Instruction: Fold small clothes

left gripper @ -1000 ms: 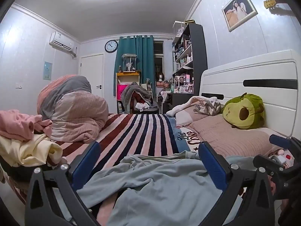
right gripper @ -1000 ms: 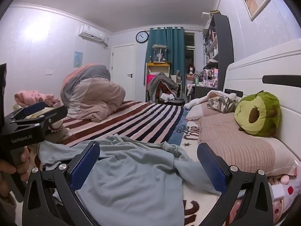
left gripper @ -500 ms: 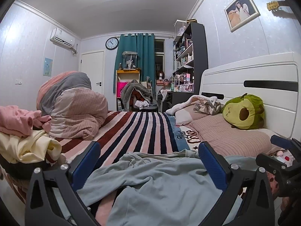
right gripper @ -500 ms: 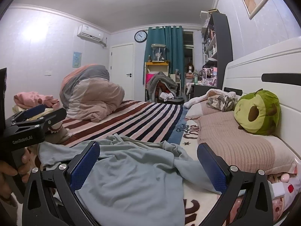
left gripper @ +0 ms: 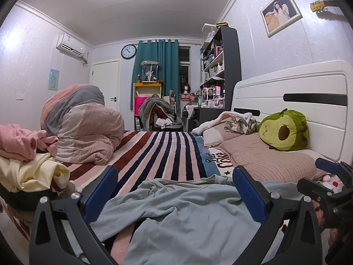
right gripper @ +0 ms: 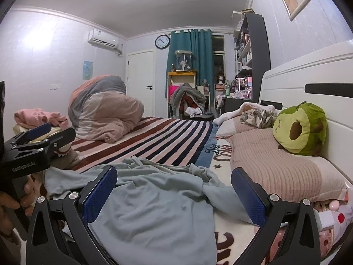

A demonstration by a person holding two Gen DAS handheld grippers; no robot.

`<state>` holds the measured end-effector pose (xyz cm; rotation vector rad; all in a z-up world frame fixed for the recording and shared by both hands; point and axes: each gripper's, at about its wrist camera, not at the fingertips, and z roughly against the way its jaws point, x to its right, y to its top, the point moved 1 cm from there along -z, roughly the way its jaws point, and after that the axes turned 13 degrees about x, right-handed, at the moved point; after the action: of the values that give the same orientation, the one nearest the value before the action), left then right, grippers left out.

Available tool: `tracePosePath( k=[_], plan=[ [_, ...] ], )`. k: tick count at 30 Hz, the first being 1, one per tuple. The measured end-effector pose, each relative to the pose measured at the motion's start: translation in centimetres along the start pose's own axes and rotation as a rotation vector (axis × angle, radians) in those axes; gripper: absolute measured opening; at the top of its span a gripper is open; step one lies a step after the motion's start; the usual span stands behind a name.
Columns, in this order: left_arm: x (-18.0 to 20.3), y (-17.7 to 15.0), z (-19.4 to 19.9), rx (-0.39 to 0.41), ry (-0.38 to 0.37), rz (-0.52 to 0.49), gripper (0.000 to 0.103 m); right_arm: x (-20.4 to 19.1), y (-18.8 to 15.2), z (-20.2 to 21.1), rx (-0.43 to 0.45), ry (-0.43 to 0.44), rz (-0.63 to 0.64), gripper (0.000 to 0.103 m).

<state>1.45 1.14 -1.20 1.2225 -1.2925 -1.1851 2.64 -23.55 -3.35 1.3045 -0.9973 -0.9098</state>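
A light blue garment [left gripper: 187,209] lies crumpled on the near part of the bed, spread between both grippers. My left gripper [left gripper: 174,190] hovers just above its near edge, open, with nothing between the blue pads [left gripper: 100,190]. In the right wrist view the same garment [right gripper: 154,198] stretches under my right gripper [right gripper: 174,193], which is also open and empty. The left gripper [right gripper: 50,133] shows at the left edge there, held by a hand [right gripper: 13,203]. At the right edge of the left wrist view I see the right gripper [left gripper: 317,176].
A heap of pink and pale yellow clothes [left gripper: 26,159] sits at the left. A rolled duvet [left gripper: 83,128] lies on the striped blanket [left gripper: 163,152]. Pillows [left gripper: 264,161] and a green avocado plush [left gripper: 284,130] rest against the white headboard [left gripper: 308,101].
Both views have drifted only slightly. The grippers stay open over the light blue garment, which lies as before.
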Motion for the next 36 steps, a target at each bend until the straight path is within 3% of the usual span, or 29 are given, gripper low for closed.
tracePosePath(
  k=[36],
  plan=[
    [-0.2,-0.5,-0.3,-0.023,0.031,-0.017,0.102,-1.4,-0.2,-1.2,-0.009,0.006,0.003,0.103]
  ],
)
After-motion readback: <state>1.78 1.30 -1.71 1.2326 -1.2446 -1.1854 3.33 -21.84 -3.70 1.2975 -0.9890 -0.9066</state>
